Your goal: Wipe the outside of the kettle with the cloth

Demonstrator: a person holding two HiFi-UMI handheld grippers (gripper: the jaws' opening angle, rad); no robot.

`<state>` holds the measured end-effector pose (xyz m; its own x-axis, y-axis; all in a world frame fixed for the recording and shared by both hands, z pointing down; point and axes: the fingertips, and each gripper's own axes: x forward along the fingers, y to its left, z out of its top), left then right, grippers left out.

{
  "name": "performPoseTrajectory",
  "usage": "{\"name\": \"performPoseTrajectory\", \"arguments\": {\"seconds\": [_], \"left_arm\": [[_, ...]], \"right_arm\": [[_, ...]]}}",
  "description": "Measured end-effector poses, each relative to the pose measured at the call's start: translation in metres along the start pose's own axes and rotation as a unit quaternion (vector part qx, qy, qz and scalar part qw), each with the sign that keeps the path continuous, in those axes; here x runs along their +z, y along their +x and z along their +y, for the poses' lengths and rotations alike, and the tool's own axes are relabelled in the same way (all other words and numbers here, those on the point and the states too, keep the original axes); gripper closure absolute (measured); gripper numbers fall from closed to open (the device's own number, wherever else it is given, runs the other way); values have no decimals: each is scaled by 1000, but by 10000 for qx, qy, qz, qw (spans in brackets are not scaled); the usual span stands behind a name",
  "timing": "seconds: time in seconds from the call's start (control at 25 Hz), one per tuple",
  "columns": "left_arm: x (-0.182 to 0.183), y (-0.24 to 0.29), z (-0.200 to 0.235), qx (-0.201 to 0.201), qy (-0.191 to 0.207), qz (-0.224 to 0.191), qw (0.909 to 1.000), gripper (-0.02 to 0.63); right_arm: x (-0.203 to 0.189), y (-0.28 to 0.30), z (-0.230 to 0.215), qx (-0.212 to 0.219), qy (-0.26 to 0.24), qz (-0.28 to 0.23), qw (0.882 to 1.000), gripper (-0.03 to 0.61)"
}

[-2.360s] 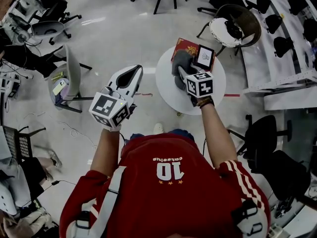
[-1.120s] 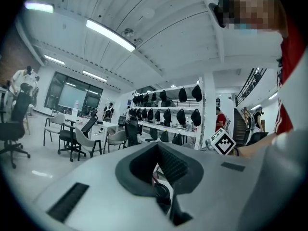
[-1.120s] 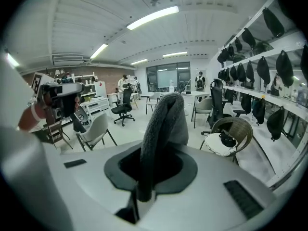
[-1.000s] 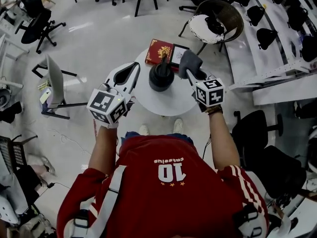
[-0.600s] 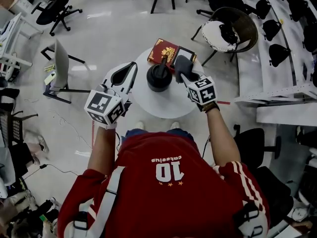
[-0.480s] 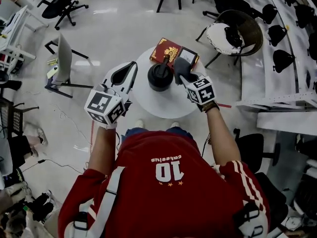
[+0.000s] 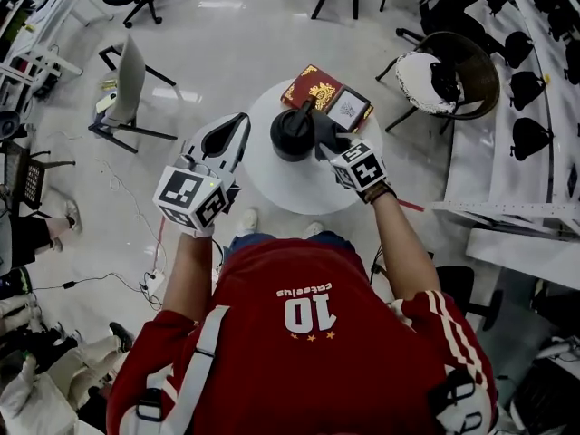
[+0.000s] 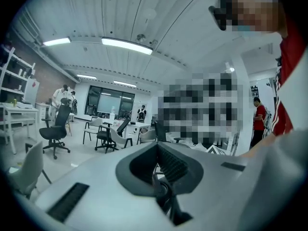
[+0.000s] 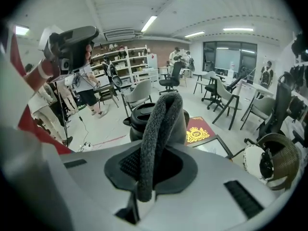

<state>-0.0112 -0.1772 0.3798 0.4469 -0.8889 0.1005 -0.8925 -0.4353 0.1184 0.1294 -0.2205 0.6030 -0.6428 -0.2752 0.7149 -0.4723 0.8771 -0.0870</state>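
Grips a folded grey fleecy cloth (image 9: pixel 161 124) tight in the right claw (image 9: pixel 147 174), set against or just beside the right flank of the squat black kettle (image 7: pixel 290 136) on the round white desk (image 7: pixel 290 187). Carries the left claw (image 8: pixel 161 174) pinched together on nothing, near the desk's left edge, apart from the kettle. Looks like the very start of wiping: nearly the whole outside left to rub.

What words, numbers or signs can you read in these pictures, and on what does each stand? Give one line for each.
"10": white number on the back of the person's red shirt.
Small white word beside that number: too small to read.
Red book on the round table: a gold crest, no words I can read.
Framed card beside the book: print too small to read.
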Motion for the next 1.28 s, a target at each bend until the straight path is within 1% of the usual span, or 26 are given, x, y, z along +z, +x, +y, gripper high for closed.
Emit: {"name": "performPoseTrajectory", "arguments": {"seconds": [0.24,0.4,0.6,0.88,1.0,1.28], "left_arm": [[-5,-9,-3,154,-69,-32,9999,607],[-5,-11,-3,102,-77,-48,9999,607],[-3,-12,3,-119,-60,-51,9999,606],[8,-14,20,-581,0,-72,9983,607],[8,-14,28,-759,53,-34,9971,607],[8,-13,43,-1226,21,31,9924,607]], "right_arm": [[-8,0,14,183,-123,64,9997,532],[-11,-3,22,173,-45,49,9998,532],[-11,-3,38,71,97,37,9999,532],[-9,3,58,-189,453,53,9988,532],[-8,7,65,-318,589,84,9977,532],[-2,12,82,-632,906,94,9938,532]]}}
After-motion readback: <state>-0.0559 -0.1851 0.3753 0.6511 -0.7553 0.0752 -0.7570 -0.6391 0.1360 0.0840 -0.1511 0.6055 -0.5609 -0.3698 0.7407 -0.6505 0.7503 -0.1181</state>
